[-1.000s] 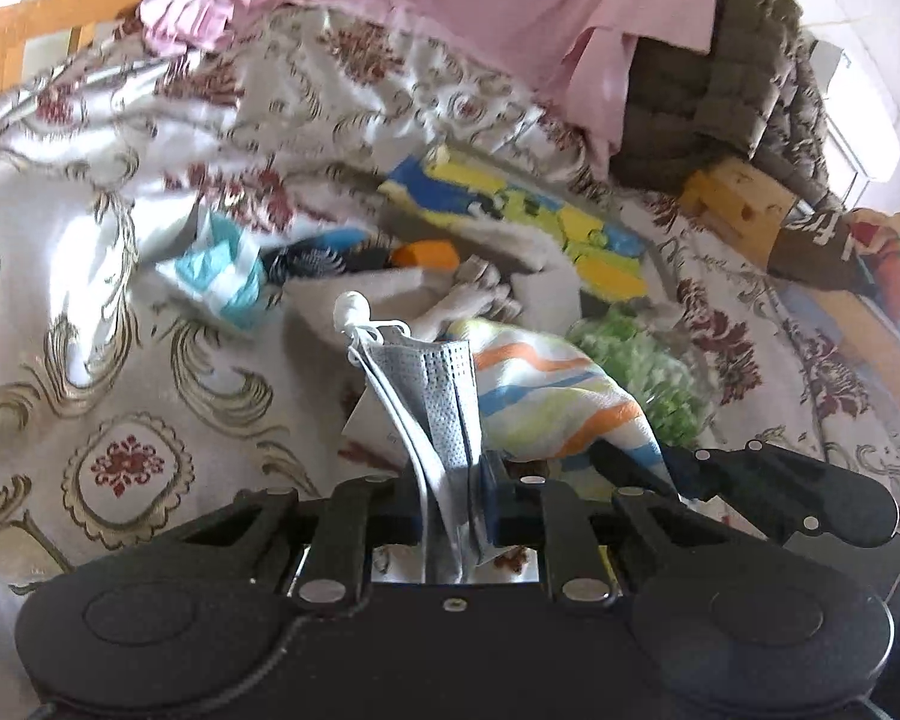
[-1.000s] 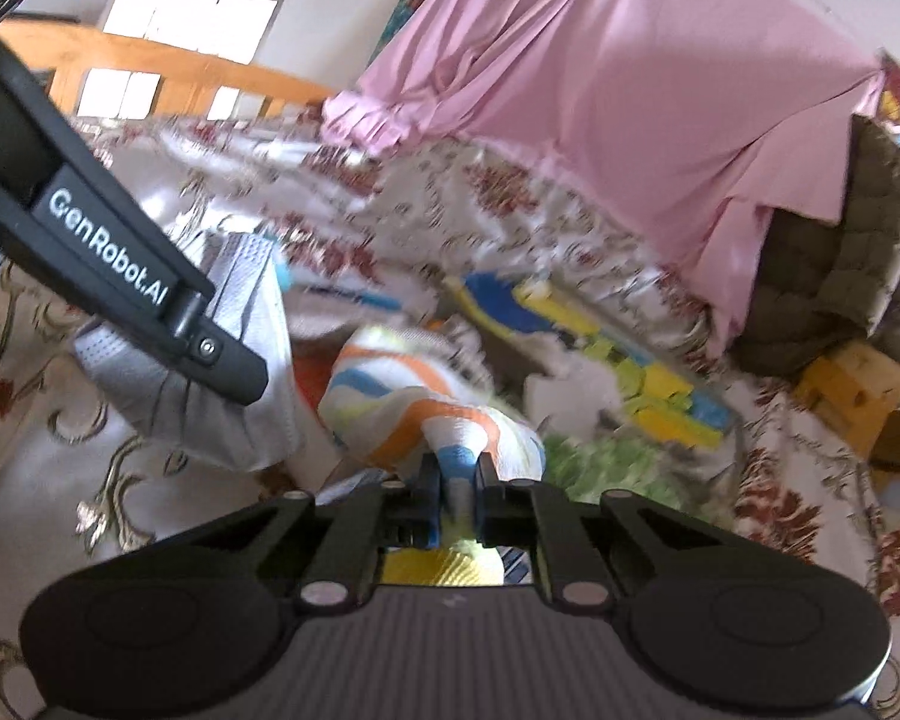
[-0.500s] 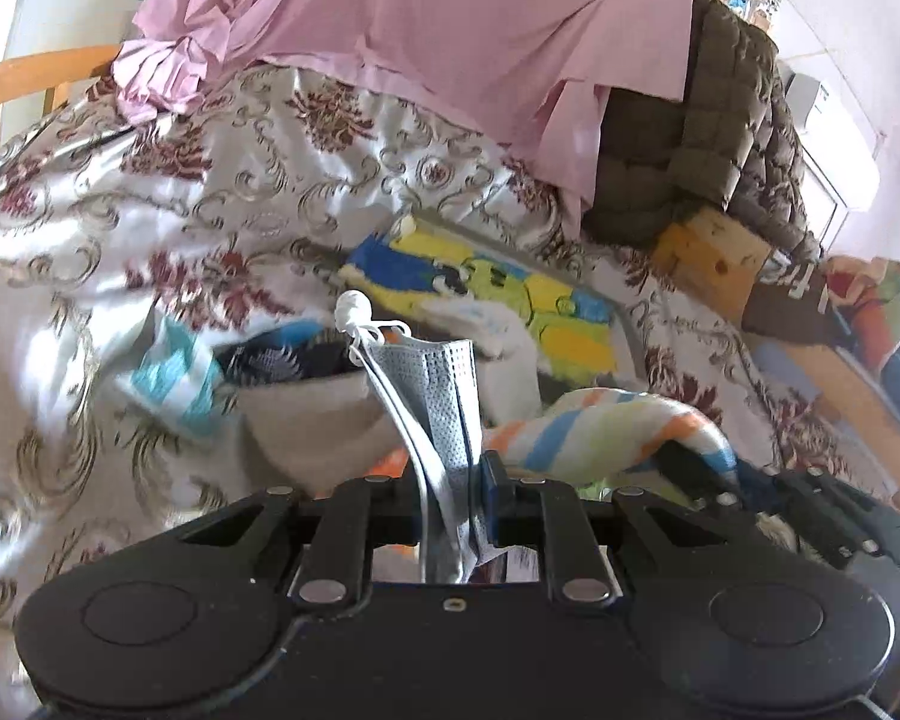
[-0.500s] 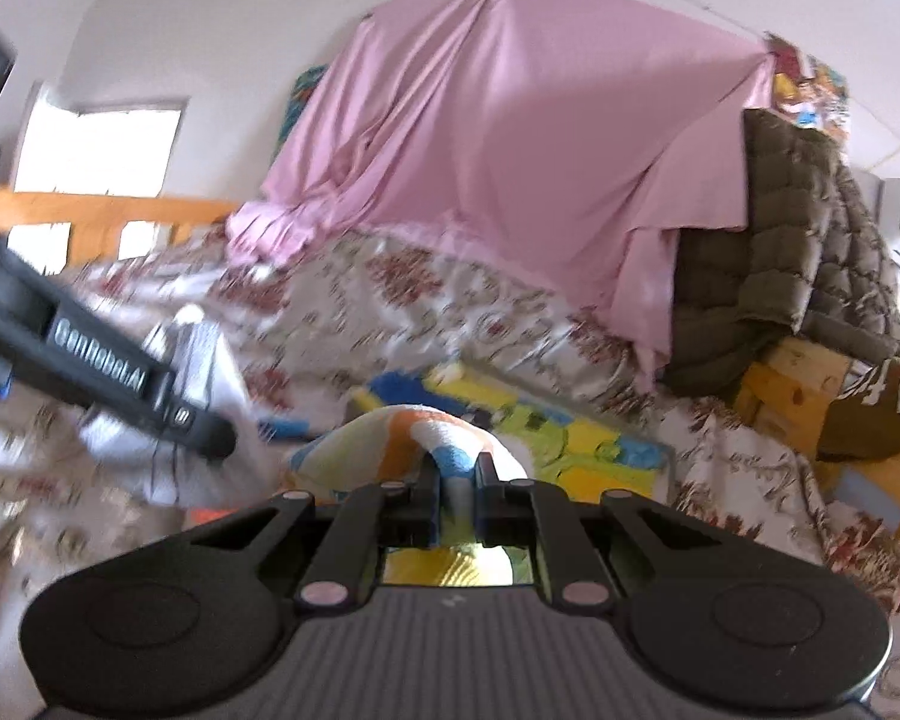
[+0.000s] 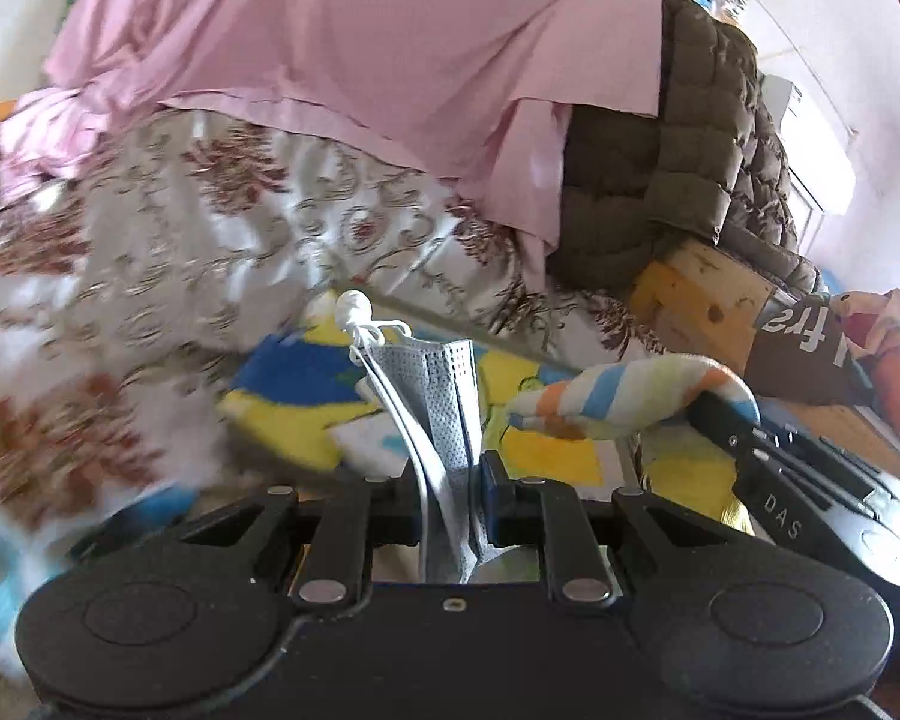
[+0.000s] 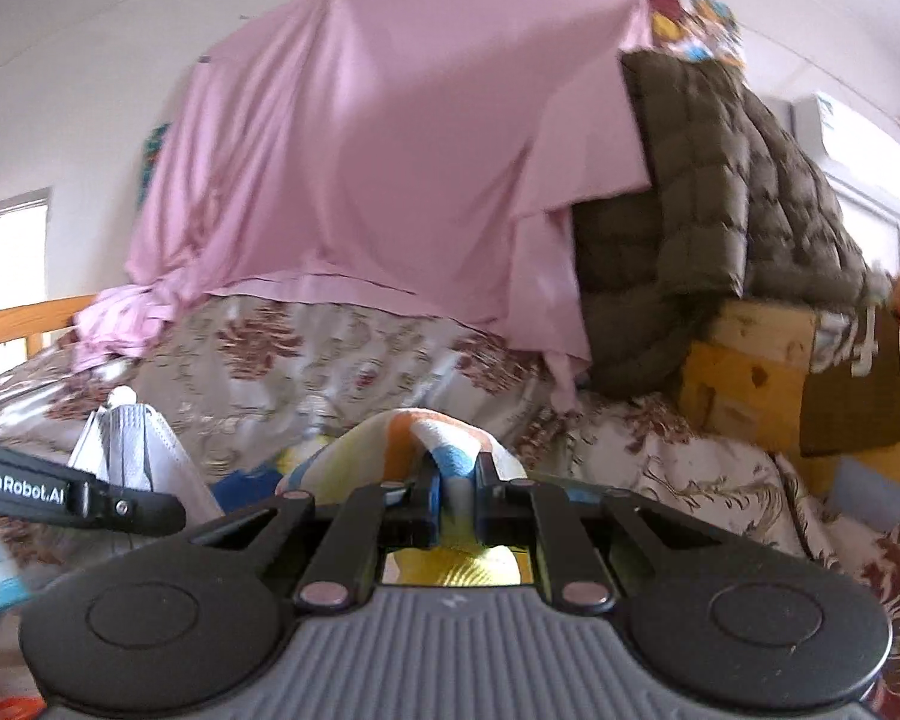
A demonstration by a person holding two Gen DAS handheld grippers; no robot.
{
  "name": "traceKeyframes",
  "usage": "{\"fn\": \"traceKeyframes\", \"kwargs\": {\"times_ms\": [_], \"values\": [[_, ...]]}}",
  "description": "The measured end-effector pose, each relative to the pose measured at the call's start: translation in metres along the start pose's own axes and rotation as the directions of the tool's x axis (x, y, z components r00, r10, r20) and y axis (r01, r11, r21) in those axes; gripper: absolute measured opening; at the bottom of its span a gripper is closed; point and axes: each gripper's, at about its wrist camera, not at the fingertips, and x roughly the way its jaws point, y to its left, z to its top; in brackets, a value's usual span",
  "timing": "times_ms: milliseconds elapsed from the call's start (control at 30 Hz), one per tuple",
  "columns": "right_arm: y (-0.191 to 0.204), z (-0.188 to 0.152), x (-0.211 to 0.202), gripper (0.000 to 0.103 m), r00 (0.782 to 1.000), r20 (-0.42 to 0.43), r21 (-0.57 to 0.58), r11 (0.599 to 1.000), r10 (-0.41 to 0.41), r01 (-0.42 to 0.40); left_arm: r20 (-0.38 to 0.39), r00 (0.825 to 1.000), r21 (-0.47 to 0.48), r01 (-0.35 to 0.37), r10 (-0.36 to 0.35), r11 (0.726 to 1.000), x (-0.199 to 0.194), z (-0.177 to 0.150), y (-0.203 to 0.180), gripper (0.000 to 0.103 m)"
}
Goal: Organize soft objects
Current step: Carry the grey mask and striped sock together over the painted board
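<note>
Pinching a grey mask (image 5: 450, 396) by its folded edge, the left gripper (image 5: 453, 480) is keeping it clear of the bedspread (image 5: 210, 252); beside the mask, the right gripper (image 6: 455, 495) is clenching a striped sock (image 6: 426, 432) (probably for sorting).

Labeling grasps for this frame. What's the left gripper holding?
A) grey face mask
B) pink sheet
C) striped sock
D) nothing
A: in the left wrist view the left gripper is shut on the grey face mask, which stands up between its fingers with the ear loops hanging beside it; the striped sock is in the right gripper.
</note>
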Motion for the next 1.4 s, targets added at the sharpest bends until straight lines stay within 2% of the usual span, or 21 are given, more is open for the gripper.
{"fn": "traceKeyframes", "kwargs": {"times_ms": [167, 333, 567, 800, 1000, 1167, 1267, 1333, 1400], "values": [[-0.030, -0.017, 0.030, 0.011, 0.998, -0.059, 0.080, 0.997, -0.016, 0.020, -0.014, 0.999, 0.020, 0.051, -0.051, 0.998, 0.066, 0.012, -0.013, 0.019], [-0.053, -0.033, 0.054, 0.012, 0.995, -0.099, 0.158, 0.987, -0.006, 0.022, -0.061, 0.995, 0.037, 0.084, -0.082, 0.996, 0.121, 0.009, -0.025, 0.019], [-0.069, -0.044, 0.077, 0.012, 0.986, -0.162, 0.224, 0.975, 0.027, 0.010, -0.129, 0.987, -0.032, 0.096, -0.100, 0.995, 0.169, 0.000, -0.027, 0.019], [-0.065, -0.052, 0.089, 0.014, 0.967, -0.250, 0.218, 0.976, 0.051, 0.005, -0.212, 0.975, -0.021, 0.070, -0.073, 0.997, 0.187, -0.012, -0.027, 0.019], [-0.057, -0.054, 0.091, 0.025, 0.961, -0.270, 0.192, 0.981, 0.054, -0.002, -0.237, 0.970, -0.011, 0.060, -0.061, 0.998, 0.188, -0.015, -0.027, 0.021], [-0.057, -0.054, 0.090, 0.031, 0.960, -0.275, 0.191, 0.982, 0.052, 0.002, -0.245, 0.969, -0.010, 0.038, -0.039, 0.999, 0.187, -0.014, -0.024, 0.028], [-0.057, -0.054, 0.090, 0.041, 0.960, -0.277, 0.189, 0.982, 0.046, 0.007, -0.244, 0.969, -0.007, 0.025, -0.026, 1.000, 0.184, -0.013, -0.024, 0.031], [-0.058, -0.053, 0.089, 0.053, 0.961, -0.273, 0.188, 0.982, 0.045, 0.008, -0.237, 0.971, 0.004, 0.013, -0.012, 1.000, 0.181, -0.012, -0.025, 0.039], [-0.058, -0.052, 0.087, 0.058, 0.963, -0.267, 0.182, 0.983, 0.040, 0.010, -0.225, 0.974, 0.013, 0.002, 0.001, 1.000, 0.178, -0.011, -0.025, 0.045]]}}
